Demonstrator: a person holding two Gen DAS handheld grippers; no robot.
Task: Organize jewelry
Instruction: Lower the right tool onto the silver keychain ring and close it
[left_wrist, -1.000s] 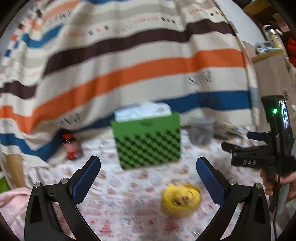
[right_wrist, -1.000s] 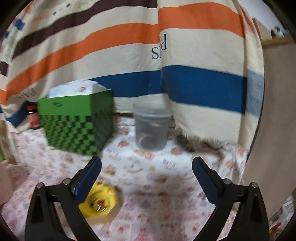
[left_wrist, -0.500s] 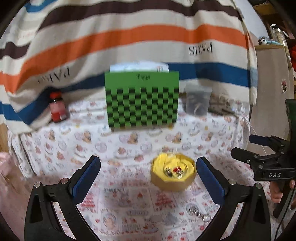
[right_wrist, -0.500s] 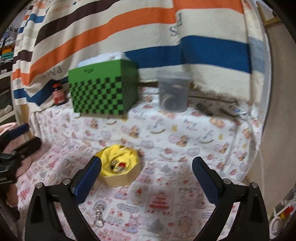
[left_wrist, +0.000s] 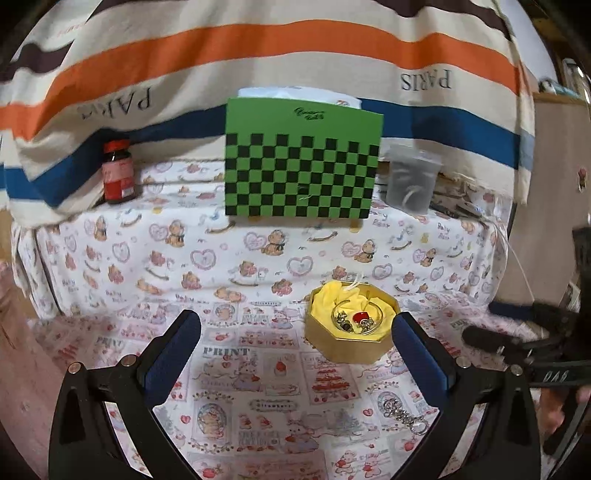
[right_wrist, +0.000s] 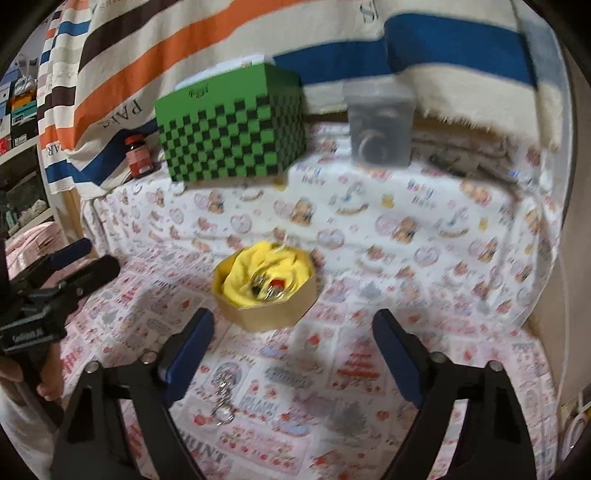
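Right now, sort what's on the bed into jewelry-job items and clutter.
Job:
- gold octagonal box with jewelry on yellow cloth
- loose chain on the sheet

Clutter:
- green checkered box
- red-capped bottle
- clear plastic tub

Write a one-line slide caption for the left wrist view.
Open left hand-held gripper above a printed cloth, gold octagonal jewelry box and loose chain ahead.

Both cameras look forward and downward along their own jaws, close over the counter (left_wrist: 155, 258). The left wrist view faces the green checkered box (left_wrist: 301, 164) squarely; the right wrist view sees it from the right, at an angle. Both share the gold octagonal box (right_wrist: 264, 295), the box, and the keychain (left_wrist: 404, 417).
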